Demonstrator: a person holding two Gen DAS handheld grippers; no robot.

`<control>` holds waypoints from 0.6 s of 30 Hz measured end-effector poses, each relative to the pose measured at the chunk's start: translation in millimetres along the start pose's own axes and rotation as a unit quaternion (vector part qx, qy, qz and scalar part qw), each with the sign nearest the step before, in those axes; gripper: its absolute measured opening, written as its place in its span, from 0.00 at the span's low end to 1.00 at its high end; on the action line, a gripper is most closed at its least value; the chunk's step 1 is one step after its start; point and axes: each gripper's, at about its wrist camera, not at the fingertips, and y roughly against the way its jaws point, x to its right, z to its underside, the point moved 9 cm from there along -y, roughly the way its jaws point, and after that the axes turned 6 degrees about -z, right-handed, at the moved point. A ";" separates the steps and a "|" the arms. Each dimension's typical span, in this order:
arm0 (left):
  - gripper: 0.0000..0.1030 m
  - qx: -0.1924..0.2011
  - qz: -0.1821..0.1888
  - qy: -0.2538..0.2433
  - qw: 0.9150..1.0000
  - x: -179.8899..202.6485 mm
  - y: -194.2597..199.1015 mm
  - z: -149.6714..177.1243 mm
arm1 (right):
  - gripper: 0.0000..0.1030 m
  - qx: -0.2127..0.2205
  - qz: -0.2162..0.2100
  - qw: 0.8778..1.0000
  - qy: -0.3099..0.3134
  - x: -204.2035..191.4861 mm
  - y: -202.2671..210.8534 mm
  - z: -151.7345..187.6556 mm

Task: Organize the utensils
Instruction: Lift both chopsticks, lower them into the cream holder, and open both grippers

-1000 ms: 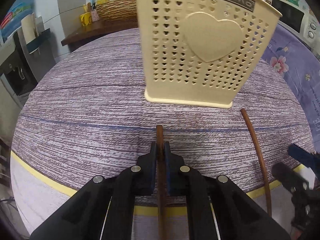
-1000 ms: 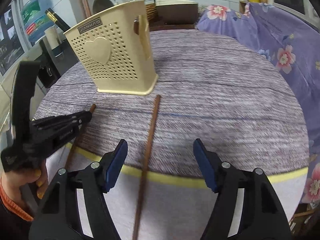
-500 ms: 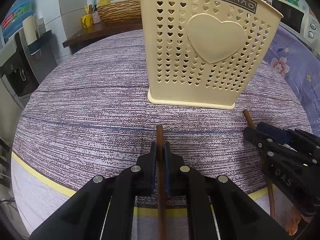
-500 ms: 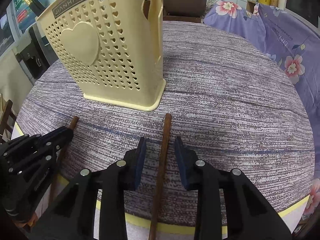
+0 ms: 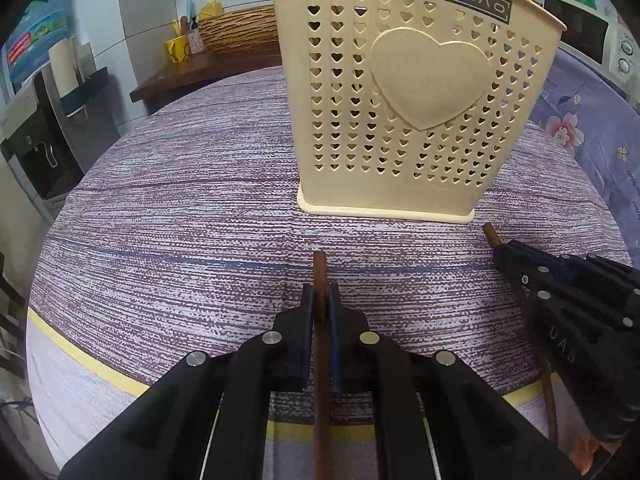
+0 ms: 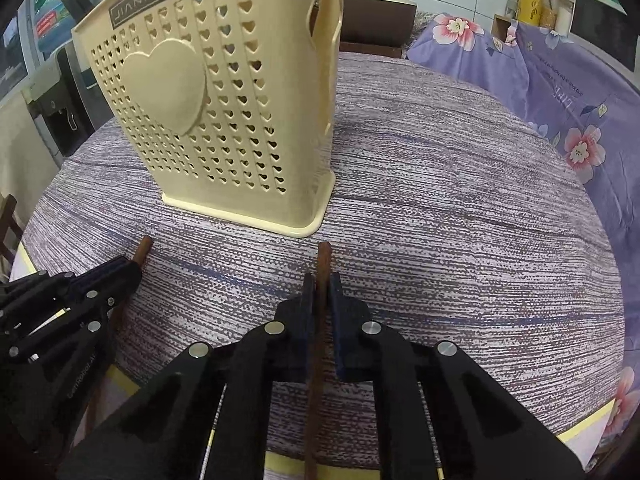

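A cream utensil holder [image 5: 416, 112] with heart-shaped holes stands upright on the round table; it also shows in the right wrist view [image 6: 224, 112]. My left gripper [image 5: 320, 300] is shut on a brown chopstick [image 5: 320, 276] whose tip points at the holder. My right gripper [image 6: 320, 292] is shut on a second brown chopstick [image 6: 323, 260], just in front of the holder's right corner. The right gripper [image 5: 568, 312] shows at the right of the left wrist view, the left gripper [image 6: 68, 312] at the left of the right wrist view. Both chopsticks lie low over the cloth.
The table carries a purple-grey woven cloth [image 5: 180, 208] with a yellow border at the near edge. A purple floral cover [image 6: 560, 92] lies to the right. A dark side table with a wicker basket [image 5: 236, 32] stands behind.
My right gripper moved forward along the second chopstick and closed on it. My left gripper stayed shut on its chopstick and shifted slightly closer to the holder.
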 end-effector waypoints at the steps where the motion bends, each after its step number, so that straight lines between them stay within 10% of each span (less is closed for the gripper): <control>1: 0.08 -0.001 0.000 0.000 1.000 1.0 0.2 0.1 | 0.08 0.002 -0.010 1.000 -0.007 0.7 1.1 -0.8; 18: 0.08 0.140 0.089 0.064 0.984 -34.0 149.3 -34.4 | 0.08 0.136 -0.137 0.981 -0.021 -0.8 160.0 -21.5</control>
